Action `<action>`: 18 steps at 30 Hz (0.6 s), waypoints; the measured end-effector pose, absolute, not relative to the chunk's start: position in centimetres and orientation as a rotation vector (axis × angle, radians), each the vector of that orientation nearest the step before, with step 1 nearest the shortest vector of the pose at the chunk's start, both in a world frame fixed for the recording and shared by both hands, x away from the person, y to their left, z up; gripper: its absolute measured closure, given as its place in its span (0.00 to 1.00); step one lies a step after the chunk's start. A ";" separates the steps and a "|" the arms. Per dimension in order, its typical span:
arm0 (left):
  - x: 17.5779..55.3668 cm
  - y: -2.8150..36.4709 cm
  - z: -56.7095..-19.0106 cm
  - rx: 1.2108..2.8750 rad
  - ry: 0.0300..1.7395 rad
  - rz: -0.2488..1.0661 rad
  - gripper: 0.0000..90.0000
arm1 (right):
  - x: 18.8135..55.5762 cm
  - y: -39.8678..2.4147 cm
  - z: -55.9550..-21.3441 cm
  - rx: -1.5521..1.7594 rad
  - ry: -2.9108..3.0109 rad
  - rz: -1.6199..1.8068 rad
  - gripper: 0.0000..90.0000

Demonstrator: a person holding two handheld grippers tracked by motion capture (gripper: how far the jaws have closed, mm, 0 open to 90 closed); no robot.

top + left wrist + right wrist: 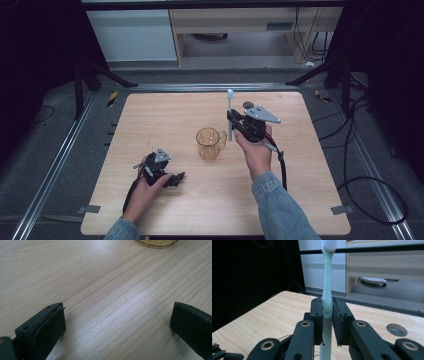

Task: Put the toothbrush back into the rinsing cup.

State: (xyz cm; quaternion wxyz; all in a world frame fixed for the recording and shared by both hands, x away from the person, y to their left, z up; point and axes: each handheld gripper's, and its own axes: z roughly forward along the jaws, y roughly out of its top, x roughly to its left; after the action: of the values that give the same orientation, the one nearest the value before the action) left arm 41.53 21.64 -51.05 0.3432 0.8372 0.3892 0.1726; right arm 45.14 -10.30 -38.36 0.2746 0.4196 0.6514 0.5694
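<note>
Toothbrush gripped upright over the bench

Right gripper (327,322) jaws clamp a pale toothbrush (327,290), at two o'clock from the amber mug (209,143); left gripper (117,322) jaws wide; no writing legible.

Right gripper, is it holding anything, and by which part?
Yes. The right gripper is shut on a pale green toothbrush, clamped on the lower handle, with the bristle head pointing up. The left gripper is open and holds nothing.

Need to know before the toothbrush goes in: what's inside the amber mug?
Nothing shows inside the amber mug; its see-through wall looks empty. The very bottom is too small to tell. The toothbrush stands upright outside it.
</note>
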 end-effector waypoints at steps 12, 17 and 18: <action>41.5 21.6 -51.1 2.176 1.012 0.449 0.00 | 45.2 -10.0 -38.4 1.101 1.694 1.554 0.88; 41.5 21.6 -51.0 2.176 1.012 0.449 0.00 | 45.3 -9.9 -38.6 1.104 1.667 1.578 0.88; 41.5 21.6 -51.0 2.176 1.012 0.449 0.00 | 45.3 -9.9 -38.6 1.103 1.665 1.578 0.88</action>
State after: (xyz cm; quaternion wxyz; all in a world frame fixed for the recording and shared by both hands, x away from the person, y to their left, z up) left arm 41.53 21.64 -51.05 0.3431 0.8373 0.3892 0.1726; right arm 45.29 -9.92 -38.61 0.2935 0.4142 0.6253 0.5927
